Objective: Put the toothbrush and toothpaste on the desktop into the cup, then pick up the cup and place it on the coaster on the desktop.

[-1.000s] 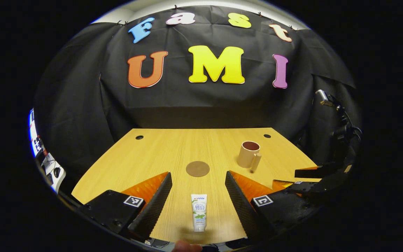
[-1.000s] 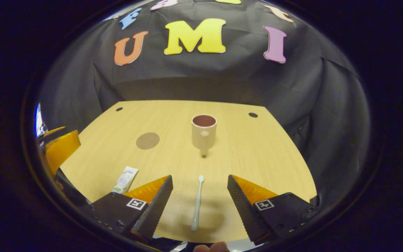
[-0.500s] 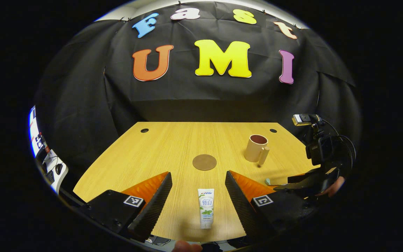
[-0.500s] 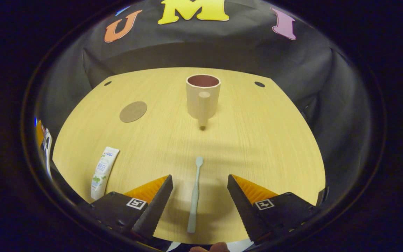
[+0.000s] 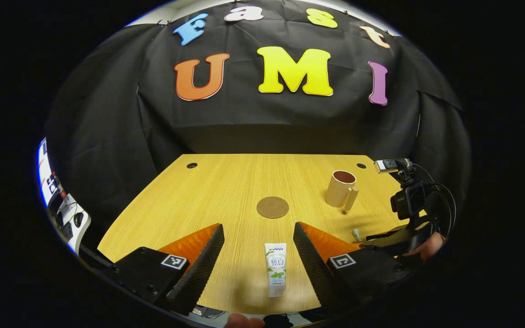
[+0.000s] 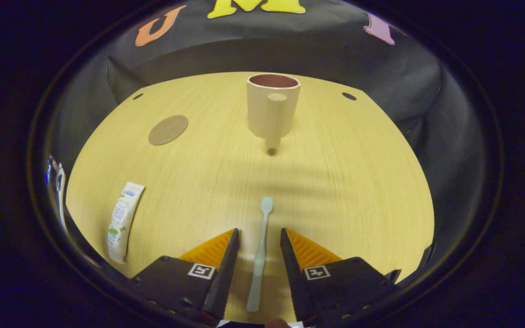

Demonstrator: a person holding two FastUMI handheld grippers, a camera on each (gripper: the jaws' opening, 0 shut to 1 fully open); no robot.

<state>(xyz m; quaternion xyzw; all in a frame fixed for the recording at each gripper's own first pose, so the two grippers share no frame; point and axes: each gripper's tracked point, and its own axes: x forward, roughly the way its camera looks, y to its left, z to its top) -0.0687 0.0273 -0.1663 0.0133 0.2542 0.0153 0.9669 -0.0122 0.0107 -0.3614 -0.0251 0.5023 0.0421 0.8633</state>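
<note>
In the left gripper view, the white toothpaste tube lies flat on the wooden desk between the wide-apart fingers of my open left gripper. Beyond it are the round brown coaster and, to the right, the beige cup standing upright. In the right gripper view, the pale toothbrush lies lengthwise between the fingers of my right gripper, which stand close on both sides with small gaps left. The cup stands straight ahead, handle towards me. The coaster and the toothpaste lie to the left.
The desk has two cable holes near its back corners, and black cloth hangs behind it. The right gripper, held by a hand, is low over the desk's right front. Equipment sits beyond the left edge.
My right gripper dropped towards the desk and moved forward over the toothbrush, and its fingers narrowed around the handle. My left gripper shifted slightly, with the toothpaste still between its open fingers.
</note>
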